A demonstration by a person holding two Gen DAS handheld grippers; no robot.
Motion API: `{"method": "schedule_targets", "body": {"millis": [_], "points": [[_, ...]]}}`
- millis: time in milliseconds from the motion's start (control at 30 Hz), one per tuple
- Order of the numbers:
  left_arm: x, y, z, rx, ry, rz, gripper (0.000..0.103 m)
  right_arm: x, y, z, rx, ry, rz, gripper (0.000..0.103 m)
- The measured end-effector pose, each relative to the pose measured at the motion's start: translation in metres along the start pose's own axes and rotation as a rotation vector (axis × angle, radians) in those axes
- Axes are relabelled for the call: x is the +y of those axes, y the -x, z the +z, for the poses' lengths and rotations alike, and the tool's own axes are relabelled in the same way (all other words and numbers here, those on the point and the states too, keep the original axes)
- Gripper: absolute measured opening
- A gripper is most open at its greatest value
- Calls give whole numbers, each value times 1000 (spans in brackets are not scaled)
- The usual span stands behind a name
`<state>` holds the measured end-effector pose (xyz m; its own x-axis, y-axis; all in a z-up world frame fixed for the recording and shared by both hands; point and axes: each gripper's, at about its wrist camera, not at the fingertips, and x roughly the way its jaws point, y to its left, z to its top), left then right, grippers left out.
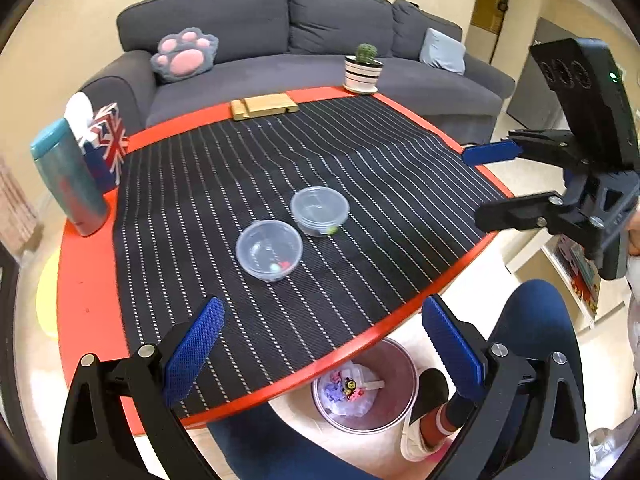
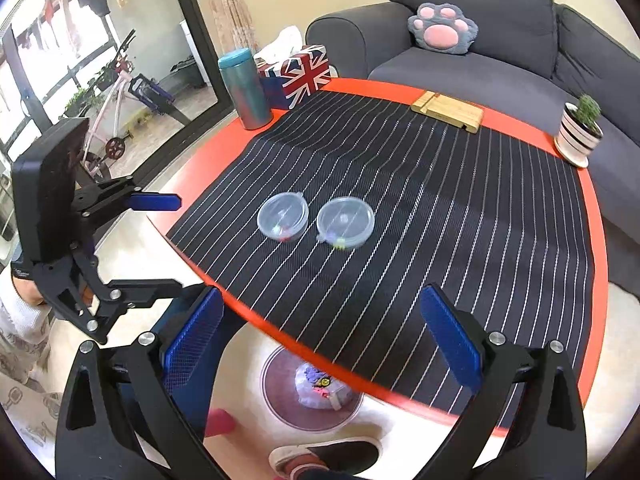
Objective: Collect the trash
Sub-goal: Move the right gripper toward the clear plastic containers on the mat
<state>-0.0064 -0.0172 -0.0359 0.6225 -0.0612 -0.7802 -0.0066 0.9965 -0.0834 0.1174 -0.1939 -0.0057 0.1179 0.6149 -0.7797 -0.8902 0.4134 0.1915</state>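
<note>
Two clear plastic tubs stand side by side in the middle of the striped mat. The near-left tub (image 1: 269, 249) (image 2: 283, 217) holds small coloured bits. The other tub (image 1: 319, 210) (image 2: 345, 221) has a lid and small bits inside. A bin (image 1: 366, 386) (image 2: 312, 390) on the floor under the table edge holds crumpled trash. My left gripper (image 1: 322, 344) is open and empty above the table's near edge; it also shows in the right wrist view (image 2: 160, 240). My right gripper (image 2: 320, 340) is open and empty; it also shows in the left wrist view (image 1: 486, 182).
The red round table (image 1: 88, 280) (image 2: 188, 168) carries a teal flask (image 1: 68, 178) (image 2: 245, 88), a Union Jack tissue box (image 1: 108, 142) (image 2: 298, 74), a wooden stand (image 1: 264, 106) (image 2: 448, 111) and a potted cactus (image 1: 363, 68) (image 2: 580, 130). A grey sofa (image 1: 280, 40) stands behind. The person's legs and shoe (image 1: 424, 420) are beside the bin.
</note>
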Motion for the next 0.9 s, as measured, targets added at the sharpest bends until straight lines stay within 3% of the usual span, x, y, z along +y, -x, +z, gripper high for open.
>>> {"method": "schedule_targets", "body": {"millis": [900], "points": [[37, -12, 0, 3, 99, 19, 95, -6, -119, 65, 262, 203, 3, 97]]}}
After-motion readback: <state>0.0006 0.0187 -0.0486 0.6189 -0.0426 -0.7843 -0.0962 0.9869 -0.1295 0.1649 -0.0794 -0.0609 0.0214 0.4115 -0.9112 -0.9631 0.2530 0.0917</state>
